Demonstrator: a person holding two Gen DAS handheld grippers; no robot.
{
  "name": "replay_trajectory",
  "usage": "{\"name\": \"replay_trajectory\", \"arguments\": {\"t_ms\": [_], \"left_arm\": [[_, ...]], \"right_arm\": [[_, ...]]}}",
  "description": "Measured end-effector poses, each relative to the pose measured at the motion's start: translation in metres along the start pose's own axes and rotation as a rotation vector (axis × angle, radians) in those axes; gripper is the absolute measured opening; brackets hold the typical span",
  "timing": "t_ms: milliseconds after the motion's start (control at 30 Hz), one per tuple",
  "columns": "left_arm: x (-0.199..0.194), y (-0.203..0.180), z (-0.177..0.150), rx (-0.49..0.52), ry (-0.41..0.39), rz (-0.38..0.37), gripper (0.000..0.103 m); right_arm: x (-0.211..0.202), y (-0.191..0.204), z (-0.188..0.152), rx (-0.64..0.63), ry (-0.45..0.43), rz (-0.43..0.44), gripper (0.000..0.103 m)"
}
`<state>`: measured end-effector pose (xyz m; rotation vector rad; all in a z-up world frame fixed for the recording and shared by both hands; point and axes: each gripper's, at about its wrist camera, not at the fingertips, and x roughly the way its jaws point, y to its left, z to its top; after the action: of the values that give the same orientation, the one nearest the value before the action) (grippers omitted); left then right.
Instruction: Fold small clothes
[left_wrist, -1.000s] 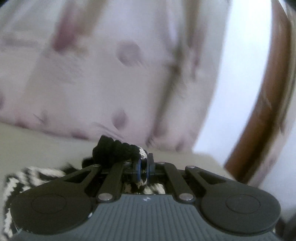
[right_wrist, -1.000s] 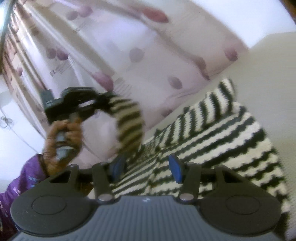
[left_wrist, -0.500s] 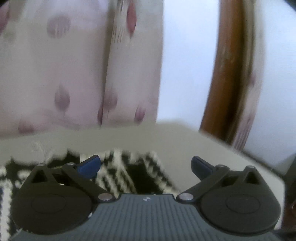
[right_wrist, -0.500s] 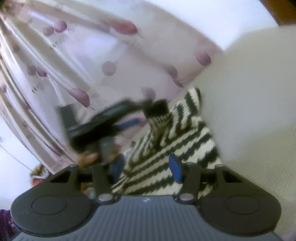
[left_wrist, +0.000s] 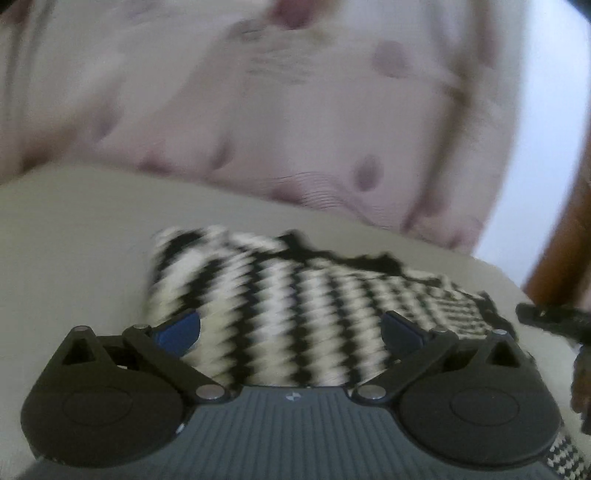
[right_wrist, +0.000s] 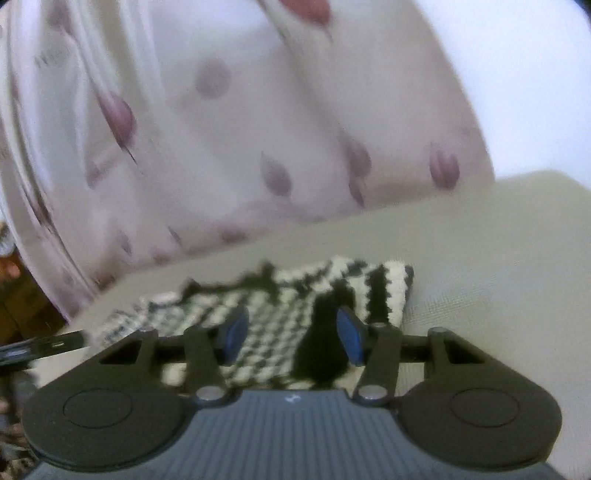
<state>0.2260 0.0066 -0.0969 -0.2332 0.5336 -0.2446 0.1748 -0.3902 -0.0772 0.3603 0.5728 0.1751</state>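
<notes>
Knit garment (left_wrist: 288, 310) on the table (left_wrist: 74, 236), curtain (left_wrist: 295, 110) behind

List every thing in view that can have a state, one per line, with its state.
left gripper: open, jaws wide apart, nothing pinched, over the garment.
right gripper: open, jaws partly apart, nothing pinched.
striped knit garment: lying on the cream surface, partly folded over itself, not held.
curtain: hanging drawn behind the surface.

One striped knit garment (left_wrist: 280, 295), two tools, left tool (left_wrist: 290, 328), right tool (right_wrist: 291, 334), one spotted curtain (right_wrist: 221, 129)
</notes>
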Motion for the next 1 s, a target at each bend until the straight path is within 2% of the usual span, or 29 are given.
{"name": "replay_trajectory", "arguments": {"t_ms": [100, 133, 167, 233, 300, 400, 467, 667, 833, 1000], "left_arm": [[0.003, 0.024, -0.004, -0.074, -0.021, 0.055, 0.103], [0.004, 0.028, -0.006, -0.096, -0.021, 0.064, 0.103], [0.000, 0.033, -0.008, -0.130, -0.024, 0.055, 0.102], [-0.006, 0.035, -0.008, -0.153, -0.047, 0.043, 0.103], [-0.005, 0.030, -0.007, -0.127, -0.061, 0.073, 0.103], [-0.013, 0.020, -0.008, -0.078, -0.081, 0.075, 0.103], [-0.010, 0.014, -0.010, -0.057, -0.069, 0.097, 0.103], [-0.001, 0.023, -0.008, -0.123, -0.042, 0.128, 0.103], [0.000, 0.028, -0.009, -0.166, -0.028, 0.170, 0.103], [0.003, 0.025, -0.008, -0.149, -0.007, 0.195, 0.102]], "right_arm": [[0.038, -0.003, 0.004, -0.043, 0.089, -0.056, 0.050], [0.049, -0.004, 0.004, -0.047, 0.126, -0.095, 0.038], [0.060, -0.005, 0.003, -0.041, 0.164, -0.117, 0.019], [0.064, -0.001, 0.004, -0.046, 0.154, -0.083, 0.012], [0.057, 0.008, 0.008, -0.081, 0.094, -0.070, 0.010], [0.031, 0.013, 0.025, -0.046, -0.085, -0.038, 0.010], [0.025, 0.008, 0.031, -0.008, -0.133, -0.036, 0.010], [0.039, -0.026, 0.005, 0.082, -0.076, -0.169, 0.010], [0.049, -0.039, -0.006, 0.135, -0.028, -0.132, 0.010], [0.055, -0.050, -0.008, 0.203, 0.026, -0.144, 0.011]]}}
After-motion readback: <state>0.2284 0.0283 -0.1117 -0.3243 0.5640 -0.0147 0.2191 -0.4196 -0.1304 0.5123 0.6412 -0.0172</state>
